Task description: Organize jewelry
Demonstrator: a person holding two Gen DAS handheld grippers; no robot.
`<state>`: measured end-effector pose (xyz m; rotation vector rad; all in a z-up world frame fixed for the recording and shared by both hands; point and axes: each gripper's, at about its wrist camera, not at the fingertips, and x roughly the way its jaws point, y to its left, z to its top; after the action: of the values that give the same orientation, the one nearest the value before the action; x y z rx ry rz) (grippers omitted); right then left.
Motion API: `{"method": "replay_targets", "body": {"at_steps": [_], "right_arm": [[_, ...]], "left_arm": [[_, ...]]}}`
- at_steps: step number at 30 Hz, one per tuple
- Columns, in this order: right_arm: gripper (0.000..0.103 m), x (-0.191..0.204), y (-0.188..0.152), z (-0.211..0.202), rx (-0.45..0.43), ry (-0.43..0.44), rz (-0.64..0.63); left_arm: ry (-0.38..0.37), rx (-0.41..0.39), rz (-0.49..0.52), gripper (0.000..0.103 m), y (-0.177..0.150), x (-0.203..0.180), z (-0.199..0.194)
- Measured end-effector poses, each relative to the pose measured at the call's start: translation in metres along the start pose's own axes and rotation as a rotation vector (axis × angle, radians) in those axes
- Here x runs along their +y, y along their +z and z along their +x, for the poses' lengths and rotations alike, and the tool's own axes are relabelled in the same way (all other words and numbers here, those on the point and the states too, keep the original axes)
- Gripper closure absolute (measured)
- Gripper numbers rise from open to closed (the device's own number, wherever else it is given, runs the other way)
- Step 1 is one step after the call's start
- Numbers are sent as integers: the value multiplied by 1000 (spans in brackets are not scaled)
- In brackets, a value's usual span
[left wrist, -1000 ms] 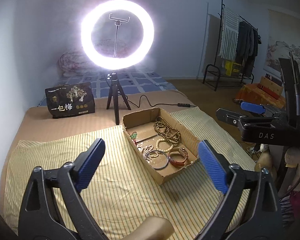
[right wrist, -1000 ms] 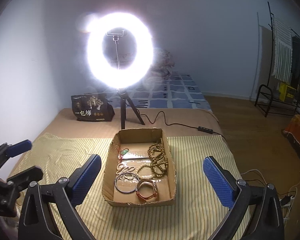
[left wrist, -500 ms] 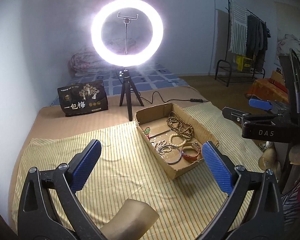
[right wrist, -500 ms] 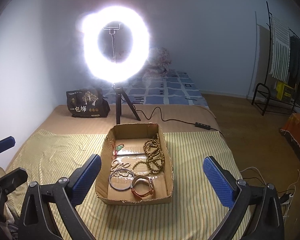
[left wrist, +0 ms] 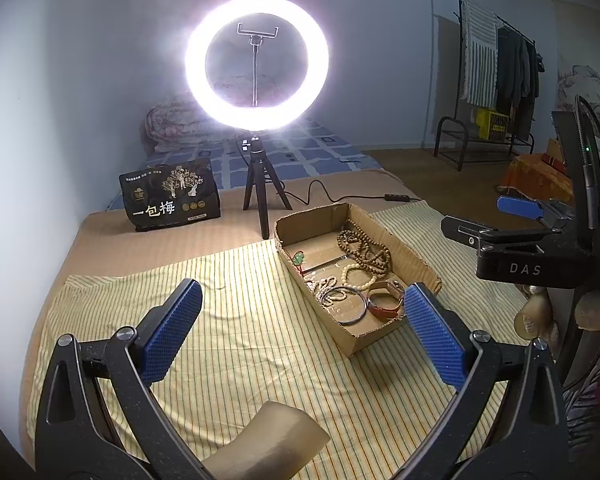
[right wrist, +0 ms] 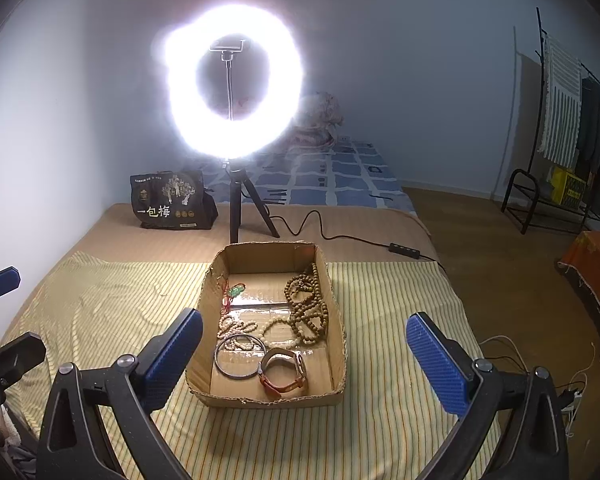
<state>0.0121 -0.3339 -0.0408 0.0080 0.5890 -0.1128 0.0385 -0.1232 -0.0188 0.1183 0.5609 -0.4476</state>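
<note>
Bed [left wrist: 148,252] background: black bag [left wrist: 170,200] reads "一包梅"; gripper [left wrist: 526,240] marked "DAS".

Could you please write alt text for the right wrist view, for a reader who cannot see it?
An open cardboard box of jewelry sits on a striped yellow cloth, beyond the open, empty right gripper. It holds a brown-strapped watch, a metal bangle and beaded strands. A lit ring light stands behind.

Ring light [left wrist: 256,62] on tripod straight ahead, lit, cable trailing right. Black snack bag [left wrist: 170,200] ahead-left, beside tripod. Yellow striped cloth [left wrist: 260,332] directly below. Blue checked bedding [right wrist: 332,180] further ahead. Clothes rack [left wrist: 496,80] far right.
</note>
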Motion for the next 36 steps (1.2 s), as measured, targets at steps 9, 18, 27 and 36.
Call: {"method": "replay_targets", "body": {"at_steps": [9, 18, 27, 36], "right_arm": [[0, 3, -1, 1, 5, -2, -12], [0, 3, -2, 2, 10, -5, -19], [0, 4, -2, 3, 13, -5, -25], [0, 4, -3, 4, 24, -1, -36]], "left_arm": [[-2, -1, -1, 0, 0, 0, 0], [-2, -1, -1, 0, 0, 1, 0], [-1, -3, 0, 0, 0, 0, 0], [0, -2, -4, 0, 0, 0, 0]]}}
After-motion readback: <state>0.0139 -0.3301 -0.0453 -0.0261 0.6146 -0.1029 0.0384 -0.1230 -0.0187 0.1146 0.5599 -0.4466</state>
